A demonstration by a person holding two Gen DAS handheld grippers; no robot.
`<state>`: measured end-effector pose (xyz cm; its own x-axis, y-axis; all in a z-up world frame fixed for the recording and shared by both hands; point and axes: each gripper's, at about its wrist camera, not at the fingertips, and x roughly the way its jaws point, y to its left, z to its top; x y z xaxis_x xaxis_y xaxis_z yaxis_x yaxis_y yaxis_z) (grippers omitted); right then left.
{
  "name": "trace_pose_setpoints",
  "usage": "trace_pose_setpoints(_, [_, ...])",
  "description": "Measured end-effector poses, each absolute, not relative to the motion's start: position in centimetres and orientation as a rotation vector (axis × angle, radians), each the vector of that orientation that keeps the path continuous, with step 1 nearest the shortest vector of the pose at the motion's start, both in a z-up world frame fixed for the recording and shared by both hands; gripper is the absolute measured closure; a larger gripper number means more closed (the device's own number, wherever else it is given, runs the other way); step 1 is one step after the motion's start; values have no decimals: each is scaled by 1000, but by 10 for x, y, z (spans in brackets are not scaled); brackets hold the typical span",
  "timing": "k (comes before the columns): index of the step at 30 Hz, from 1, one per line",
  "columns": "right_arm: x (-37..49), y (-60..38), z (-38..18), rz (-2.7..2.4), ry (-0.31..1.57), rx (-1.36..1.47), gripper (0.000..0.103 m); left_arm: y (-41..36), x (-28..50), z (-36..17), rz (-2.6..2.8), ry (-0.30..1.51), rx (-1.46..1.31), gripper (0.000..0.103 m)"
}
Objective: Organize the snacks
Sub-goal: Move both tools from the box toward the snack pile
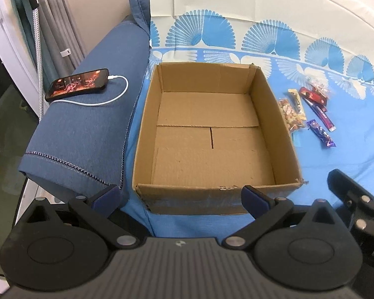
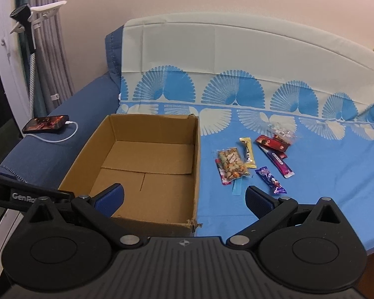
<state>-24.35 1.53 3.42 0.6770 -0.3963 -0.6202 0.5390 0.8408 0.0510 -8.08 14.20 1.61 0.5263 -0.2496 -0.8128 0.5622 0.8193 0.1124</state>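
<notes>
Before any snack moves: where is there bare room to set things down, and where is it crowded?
The cardboard box floor is bare. Open blue sheet lies to the right of the snacks and toward the near edge. The crowded spot is beside the box's right wall: nut bag, yellow bar, purple wrapper, red packet. The phone occupies the armrest.

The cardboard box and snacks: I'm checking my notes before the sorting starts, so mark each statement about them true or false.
1. The cardboard box holds no snacks. True.
2. The snacks lie left of the box. False: they lie to its right on the blue sheet.
3. The left hand-held gripper grips a bar. False: it is open and holds nothing.
4. A phone lies on the sofa arm, cable plugged in. True.
5. The nut packet lies nearer the box than the purple bar. True.
</notes>
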Motion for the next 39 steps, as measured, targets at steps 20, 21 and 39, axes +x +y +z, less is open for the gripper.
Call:
trace_pose_setpoints(20, [-238,26,43,-515,652,209,0,147,-74,12,-514,931,367,0])
trace_pose_setpoints(21, [-237,26,43,-514,653,209,0,147,-74,11,-512,931,369,0])
trace_pose_setpoints(39, [-237,23,39,-517,656,217,0,145,-75,22,-546,943,381,0])
